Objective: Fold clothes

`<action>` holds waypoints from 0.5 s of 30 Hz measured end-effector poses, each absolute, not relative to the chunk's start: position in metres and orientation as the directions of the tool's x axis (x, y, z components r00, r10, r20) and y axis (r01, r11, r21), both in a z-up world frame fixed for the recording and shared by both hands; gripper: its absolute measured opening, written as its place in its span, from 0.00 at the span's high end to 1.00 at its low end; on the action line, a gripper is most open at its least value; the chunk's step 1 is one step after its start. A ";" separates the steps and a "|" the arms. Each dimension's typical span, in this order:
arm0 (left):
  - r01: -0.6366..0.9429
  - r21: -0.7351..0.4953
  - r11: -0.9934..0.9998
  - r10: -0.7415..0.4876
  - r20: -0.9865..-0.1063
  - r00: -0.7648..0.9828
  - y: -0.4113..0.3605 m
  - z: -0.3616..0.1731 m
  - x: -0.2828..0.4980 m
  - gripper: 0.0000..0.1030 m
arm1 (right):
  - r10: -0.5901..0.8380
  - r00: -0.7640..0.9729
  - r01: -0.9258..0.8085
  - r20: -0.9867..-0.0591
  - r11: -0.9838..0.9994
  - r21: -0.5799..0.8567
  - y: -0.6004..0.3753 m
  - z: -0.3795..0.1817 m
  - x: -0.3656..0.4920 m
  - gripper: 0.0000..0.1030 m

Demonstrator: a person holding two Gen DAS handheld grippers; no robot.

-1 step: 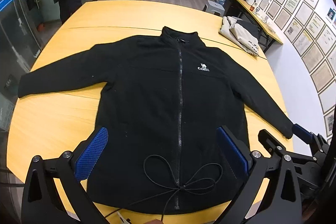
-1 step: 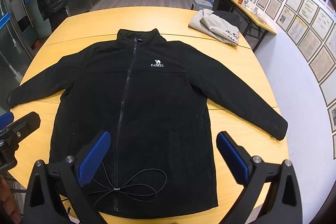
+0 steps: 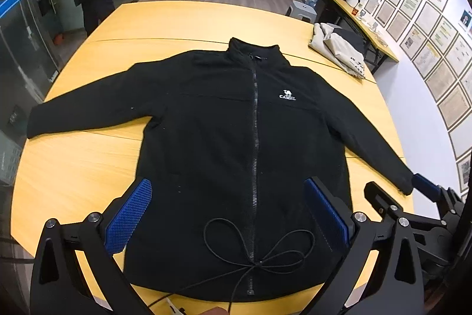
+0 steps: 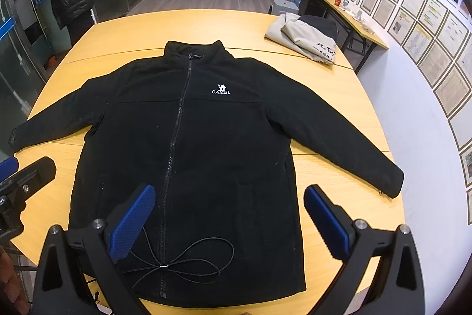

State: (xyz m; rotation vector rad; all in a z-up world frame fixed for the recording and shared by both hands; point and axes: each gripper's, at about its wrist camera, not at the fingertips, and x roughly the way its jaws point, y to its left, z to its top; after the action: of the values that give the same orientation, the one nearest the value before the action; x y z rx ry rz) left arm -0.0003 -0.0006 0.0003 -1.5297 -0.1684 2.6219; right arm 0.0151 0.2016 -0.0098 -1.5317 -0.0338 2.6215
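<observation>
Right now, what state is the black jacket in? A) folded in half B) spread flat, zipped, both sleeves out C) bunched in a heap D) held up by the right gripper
B: the black jacket lies flat on the table, zipper closed to the collar and sleeves spread to both sides; the left gripper and right gripper are both open, holding nothing.

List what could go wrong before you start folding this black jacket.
1. A loose black cord lies looped across the hem of the black jacket; either open gripper, left or right, could snag it or fold it inside.
2. The right sleeve cuff lies near the table edge and might slide off when pulled.
3. The folded beige garment sits close to the collar, so a sweeping sleeve could catch it.
</observation>
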 end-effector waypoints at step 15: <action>-0.056 -0.061 -0.997 0.081 -0.853 -0.516 -0.007 0.003 -0.004 0.00 | 0.115 -0.488 -0.079 -0.865 -0.993 -0.088 0.188 -0.007 0.013 0.00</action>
State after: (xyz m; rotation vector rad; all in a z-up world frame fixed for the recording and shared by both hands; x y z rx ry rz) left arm -0.0036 -0.0069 0.0030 -1.5031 -0.0391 2.6689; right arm 0.0133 0.1882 -0.0070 -1.5248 -0.0552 2.6167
